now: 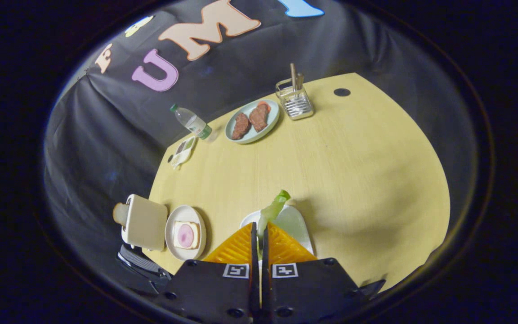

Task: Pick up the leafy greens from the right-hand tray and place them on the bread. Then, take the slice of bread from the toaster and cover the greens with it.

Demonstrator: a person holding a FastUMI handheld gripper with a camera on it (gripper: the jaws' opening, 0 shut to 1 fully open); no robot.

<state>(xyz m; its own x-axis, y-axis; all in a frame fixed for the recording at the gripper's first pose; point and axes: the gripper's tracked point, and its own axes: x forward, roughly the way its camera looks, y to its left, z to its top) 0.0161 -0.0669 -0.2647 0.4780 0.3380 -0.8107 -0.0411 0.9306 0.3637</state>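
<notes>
My gripper is shut on the leafy greens, a pale green leaf that sticks out past the fingertips, held above the white tray just beneath. To the left of the fingers a round white plate holds a slice of bread with a pink ham round on it. Further left stands the cream toaster, with a slice of bread poking out of its far side.
On the light wooden table, far beyond the fingers, a pale plate carries brown meat pieces, beside a clear utensil holder. A plastic bottle and a small white dish lie near the far left edge.
</notes>
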